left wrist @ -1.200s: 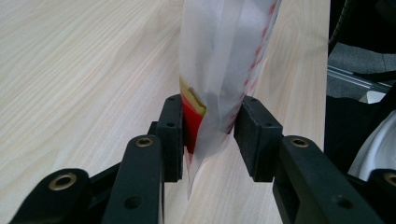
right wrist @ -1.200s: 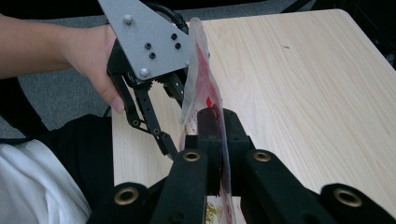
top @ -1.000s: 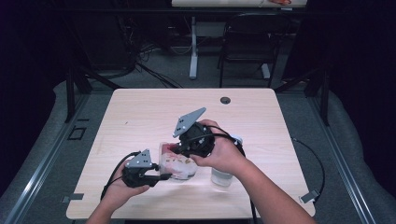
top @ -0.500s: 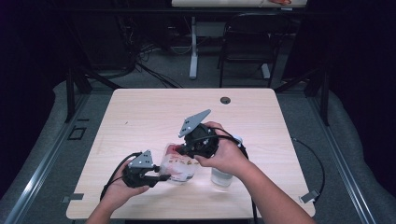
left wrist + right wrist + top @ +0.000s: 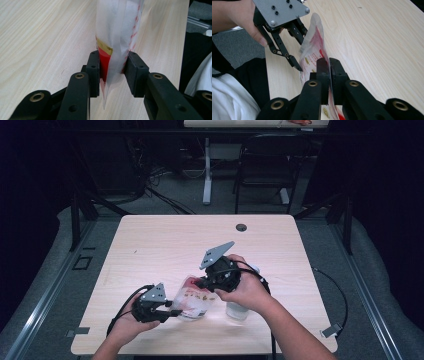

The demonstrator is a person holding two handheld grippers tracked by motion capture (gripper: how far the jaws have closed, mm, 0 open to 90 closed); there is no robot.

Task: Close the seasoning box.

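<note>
A pale wood-grain table point(image 5: 165, 245) is standing on a grey floor point(image 5: 45, 285) in a dark room, with a black chair point(image 5: 260, 160) and a white table leg point(image 5: 207, 170) showing beyond its far edge and loose cables point(image 5: 160, 195) lying on the floor behind it. A small dark round grommet point(image 5: 241, 227) is sitting near the table's far edge. The person's forearms are coming in from the near side; the right hand point(image 5: 250, 292) is wrapping around the right gripper point(image 5: 200, 283), which is tilting so its grey three-cornered plate point(image 5: 216, 254) is pointing up and to the left, and the left hand point(image 5: 127, 320) is holding the left gripper point(image 5: 175, 312) low over the near part of the table, its jaws pointing to the right. Between the two tools a clear plastic pouch point(image 5: 192, 297) with red and yellow printing is being held up just above the tabletop. In the left gripper view the jaws are standing partly apart with the pouch point(image 5: 112, 37) running up between them, its red printed side against one pad point(image 5: 94, 72) and its other side touching the other, so they are gripping it. In the right gripper view the jaws are pressing almost fully together on the pouch's edge point(image 5: 312, 55), pinching the thin film. A clear plastic bottle point(image 5: 237, 311) is standing just beside the right hand, partly hidden by it.
</note>
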